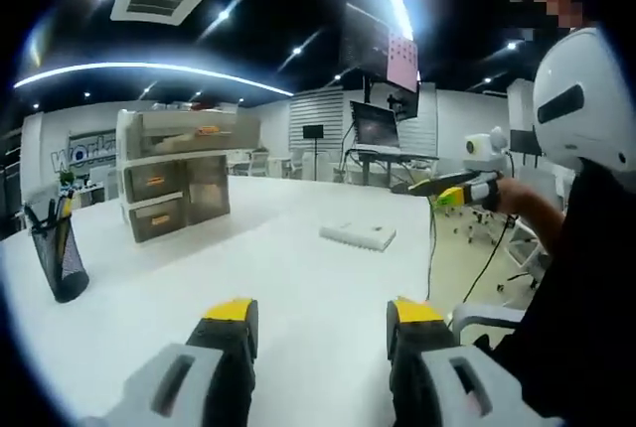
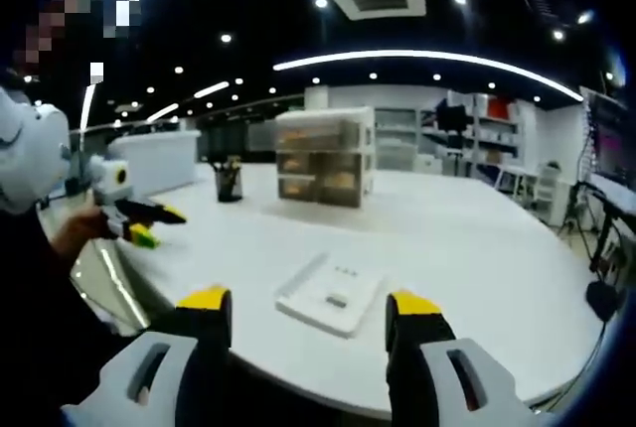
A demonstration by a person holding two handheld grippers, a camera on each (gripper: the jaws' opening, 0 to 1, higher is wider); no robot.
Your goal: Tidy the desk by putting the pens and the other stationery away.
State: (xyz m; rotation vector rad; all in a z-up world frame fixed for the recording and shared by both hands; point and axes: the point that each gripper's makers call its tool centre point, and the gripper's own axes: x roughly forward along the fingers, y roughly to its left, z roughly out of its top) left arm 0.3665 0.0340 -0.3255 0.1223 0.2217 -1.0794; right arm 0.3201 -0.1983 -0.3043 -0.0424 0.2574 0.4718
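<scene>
- The left gripper [image 1: 320,320] is held level above the white desk [image 1: 298,278], its yellow-tipped jaws spread apart with nothing between them.
- The right gripper [image 2: 310,310] hovers just above the desk's near edge, jaws also wide and empty.
- A flat white tray [image 2: 331,294] lies on the desk just ahead of the right gripper, its long axis running diagonally away to the right.
- A black mesh pen cup [image 1: 60,256] stands upright near the desk's left edge, pens pointing up.
- A drawer unit [image 1: 177,174] sits farther back.
</scene>
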